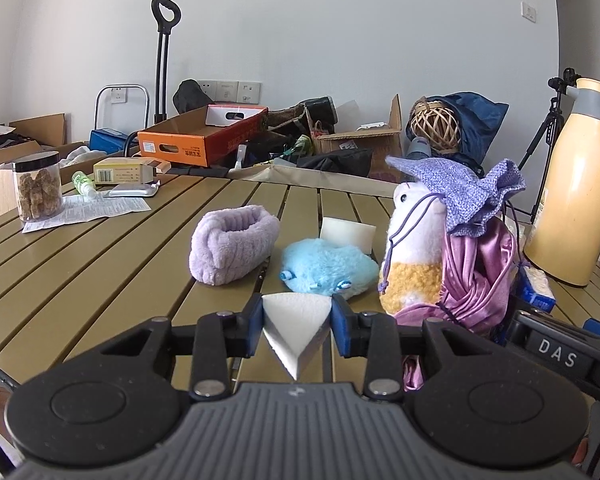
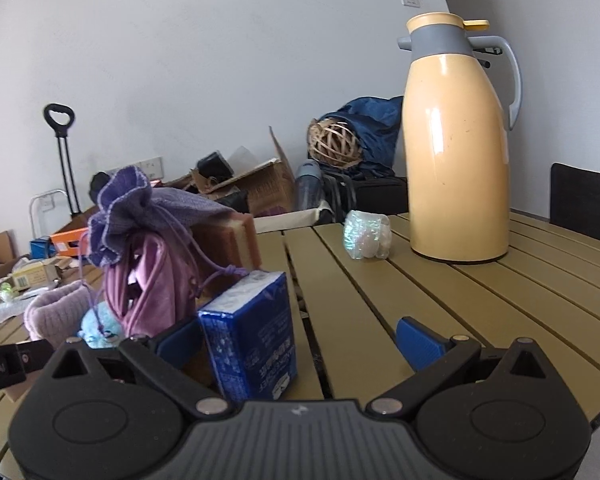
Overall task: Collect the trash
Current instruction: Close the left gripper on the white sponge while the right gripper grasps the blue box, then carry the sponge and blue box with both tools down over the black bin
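Observation:
My left gripper [image 1: 297,314] is shut on a white wedge-shaped sponge [image 1: 294,328], its blue pads [image 1: 256,320] pressing both sides. It hovers low over the slatted table [image 1: 100,264], just in front of a blue fluffy toy [image 1: 328,266]. My right gripper [image 2: 298,340] stands open. A blue tissue pack [image 2: 252,340] lies between its fingers, close against the left pad [image 2: 180,342] and far from the right one. A crumpled iridescent wrapper [image 2: 366,240] lies further back beside the yellow thermos [image 2: 458,152].
A lilac fluffy band [image 1: 232,244], a white foam block [image 1: 348,234], a plush with a purple pouch [image 1: 456,192] and pink satin cloth [image 1: 476,272] crowd the table's middle. A snack jar [image 1: 38,190], leaflet and small boxes sit far left. Boxes and bags lie beyond.

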`<state>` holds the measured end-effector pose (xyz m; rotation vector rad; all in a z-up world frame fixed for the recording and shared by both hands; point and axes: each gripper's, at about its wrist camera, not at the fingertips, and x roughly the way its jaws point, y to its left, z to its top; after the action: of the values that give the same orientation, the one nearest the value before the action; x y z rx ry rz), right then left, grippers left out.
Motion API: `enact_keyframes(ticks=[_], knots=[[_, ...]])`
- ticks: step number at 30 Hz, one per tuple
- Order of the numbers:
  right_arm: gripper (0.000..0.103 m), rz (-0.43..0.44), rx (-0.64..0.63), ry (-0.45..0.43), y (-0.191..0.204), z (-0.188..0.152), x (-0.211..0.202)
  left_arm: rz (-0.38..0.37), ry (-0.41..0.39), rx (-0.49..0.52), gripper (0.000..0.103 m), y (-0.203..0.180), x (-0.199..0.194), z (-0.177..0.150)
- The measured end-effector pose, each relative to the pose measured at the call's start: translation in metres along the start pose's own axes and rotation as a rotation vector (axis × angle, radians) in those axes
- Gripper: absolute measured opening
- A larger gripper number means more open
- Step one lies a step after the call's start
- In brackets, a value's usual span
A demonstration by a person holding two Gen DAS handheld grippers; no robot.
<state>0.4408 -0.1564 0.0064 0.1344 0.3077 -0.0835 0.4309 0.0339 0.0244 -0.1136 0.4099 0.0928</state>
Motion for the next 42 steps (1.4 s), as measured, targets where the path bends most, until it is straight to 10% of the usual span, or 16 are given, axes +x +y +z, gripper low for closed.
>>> enact_keyframes(ticks=[6, 16, 42], knots=[[0.097, 0.042, 0.006, 0.015, -0.006, 0.002, 0.002, 0.001, 0.0, -0.003, 0.035, 0.002, -0.001, 0.0], [0.033, 0.11, 0.003, 0.031, -0.007, 0.003, 0.004, 0.003, -0.006, 0.004, 0.035, 0.004, -0.003, 0.001], [0.021, 0.253, 0.019, -0.047, -0.037, 0.014, -0.05, -0.025, -0.085, 0.072, 0.035, -0.006, -0.051, -0.003]])
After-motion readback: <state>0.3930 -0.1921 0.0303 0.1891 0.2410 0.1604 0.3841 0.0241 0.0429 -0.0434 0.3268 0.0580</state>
